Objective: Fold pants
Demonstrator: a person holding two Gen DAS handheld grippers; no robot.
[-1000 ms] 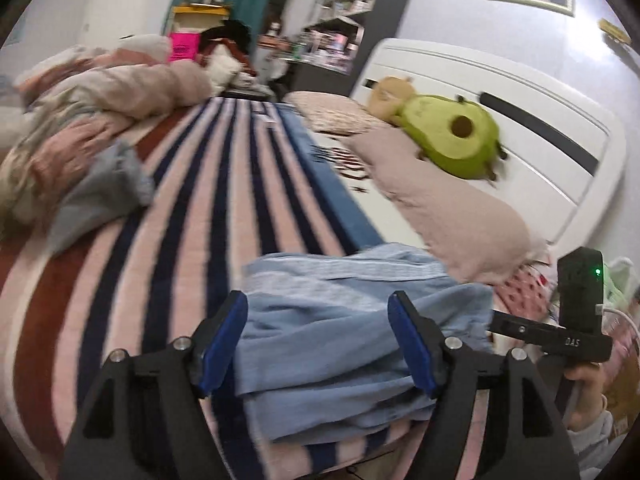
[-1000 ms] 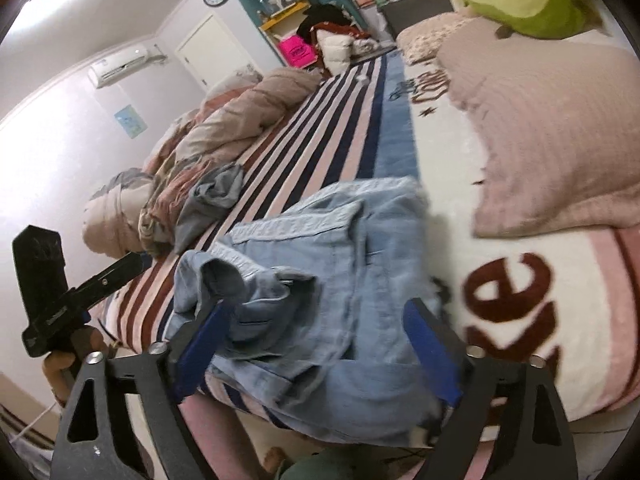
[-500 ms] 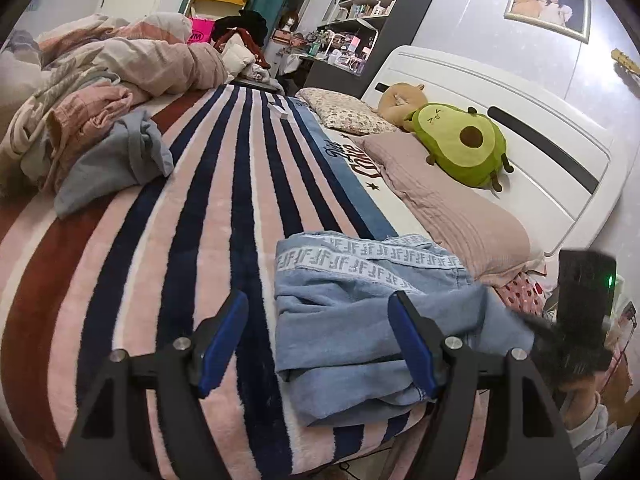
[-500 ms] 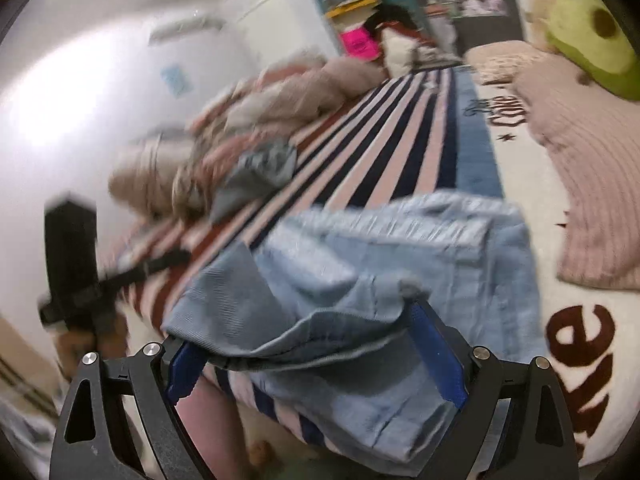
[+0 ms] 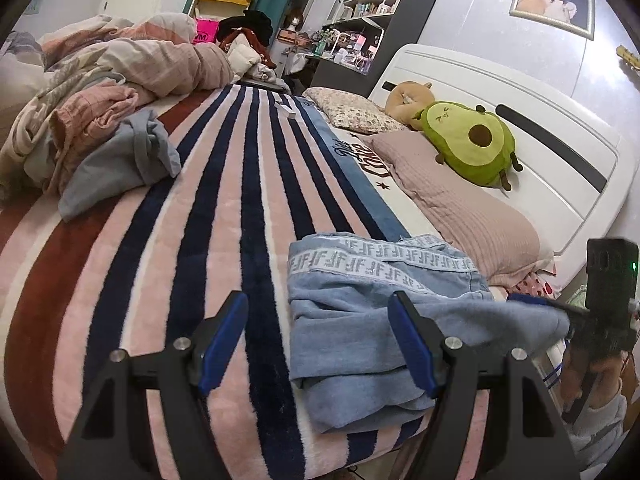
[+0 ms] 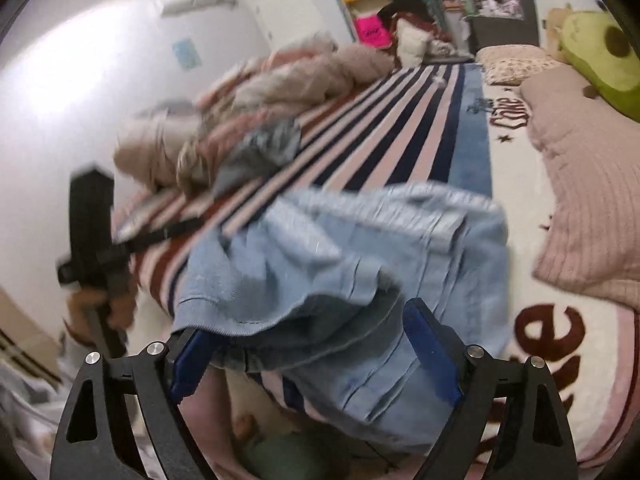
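Observation:
Light blue denim pants [image 5: 372,320] with a white lettered waistband lie folded in a pile at the near edge of the striped bed. My left gripper [image 5: 320,340] is open and empty, above the blanket just left of the pile. My right gripper [image 6: 308,344] has its jaws wide apart; a fold of the pants [image 6: 320,264] drapes over its left finger [image 6: 188,360] and lies between the jaws. In the left wrist view the right gripper [image 5: 536,304] sits at the pile's right edge under the cloth.
The striped pink and navy blanket [image 5: 180,240] covers the bed. A heap of bedding and clothes [image 5: 100,112] lies at the far left. A pink pillow [image 5: 460,200] and avocado plush [image 5: 468,140] lie by the white headboard [image 5: 560,128].
My left gripper has drawn back and left, off the pile. My right gripper has gone under a fold of the pants and lifted it toward the left.

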